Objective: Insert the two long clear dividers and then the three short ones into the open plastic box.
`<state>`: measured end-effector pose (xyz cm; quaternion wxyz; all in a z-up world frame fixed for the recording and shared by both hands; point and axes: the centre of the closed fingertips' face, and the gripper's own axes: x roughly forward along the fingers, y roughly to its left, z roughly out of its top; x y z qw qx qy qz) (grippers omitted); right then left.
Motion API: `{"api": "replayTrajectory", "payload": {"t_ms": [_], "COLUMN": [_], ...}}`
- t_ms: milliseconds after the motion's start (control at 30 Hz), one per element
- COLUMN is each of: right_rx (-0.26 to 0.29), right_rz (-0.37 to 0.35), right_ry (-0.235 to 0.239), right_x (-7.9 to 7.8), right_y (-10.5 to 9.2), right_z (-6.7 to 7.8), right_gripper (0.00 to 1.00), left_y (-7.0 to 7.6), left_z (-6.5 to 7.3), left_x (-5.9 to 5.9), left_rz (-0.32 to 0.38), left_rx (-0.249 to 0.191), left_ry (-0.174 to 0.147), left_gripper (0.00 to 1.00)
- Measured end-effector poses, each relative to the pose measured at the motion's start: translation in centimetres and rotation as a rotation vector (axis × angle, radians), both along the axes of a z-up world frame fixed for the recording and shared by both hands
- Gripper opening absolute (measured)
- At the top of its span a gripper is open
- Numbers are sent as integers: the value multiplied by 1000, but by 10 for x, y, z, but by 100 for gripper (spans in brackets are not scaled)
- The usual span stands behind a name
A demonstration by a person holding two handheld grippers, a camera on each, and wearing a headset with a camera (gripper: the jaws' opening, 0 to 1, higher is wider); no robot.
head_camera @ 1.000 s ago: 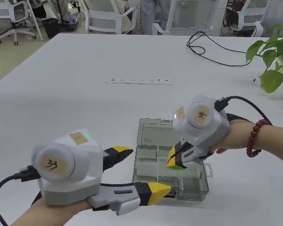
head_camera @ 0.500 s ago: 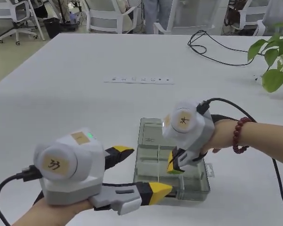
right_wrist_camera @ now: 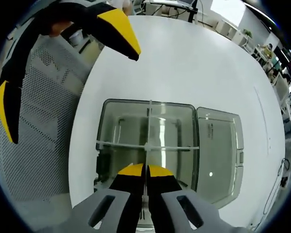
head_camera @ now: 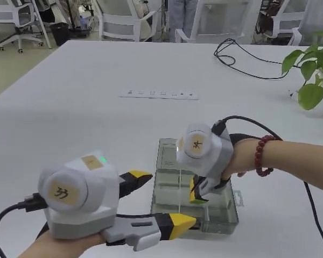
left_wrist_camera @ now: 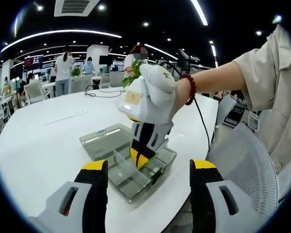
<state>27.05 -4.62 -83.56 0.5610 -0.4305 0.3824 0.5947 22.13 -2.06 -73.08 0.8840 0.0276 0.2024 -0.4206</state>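
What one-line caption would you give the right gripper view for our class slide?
The right gripper pinches a clear divider inside the open plastic box on the white table.

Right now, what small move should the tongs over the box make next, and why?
Probably ease straight down a touch. The right tongs are shut on a clear divider that stands inside the plastic box, crossing another divider; pressing should seat it fully.
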Motion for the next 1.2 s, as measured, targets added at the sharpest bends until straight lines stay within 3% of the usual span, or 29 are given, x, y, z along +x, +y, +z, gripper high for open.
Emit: {"api": "replayTrajectory", "payload": {"t_ms": [133, 400, 833, 1200], "right_rx": [7, 51, 122, 159], "right_rz": [18, -26, -49, -60], "right_ry": [-9, 5, 24, 18], "right_x": [-1, -1, -8, -12], "right_y": [-1, 1, -1, -24], "right_z": [-2, 1, 22, 40], "right_gripper": [3, 10, 24, 31], "left_y": [0, 3, 3, 5], "left_z": [0, 0, 1, 1], "left_x": [0, 1, 2, 1], "left_rz": [-5, 3, 8, 17], "left_rx": [4, 6, 11, 13], "left_ry": [-2, -2, -7, -10], "left_gripper": [69, 70, 73, 75]}}
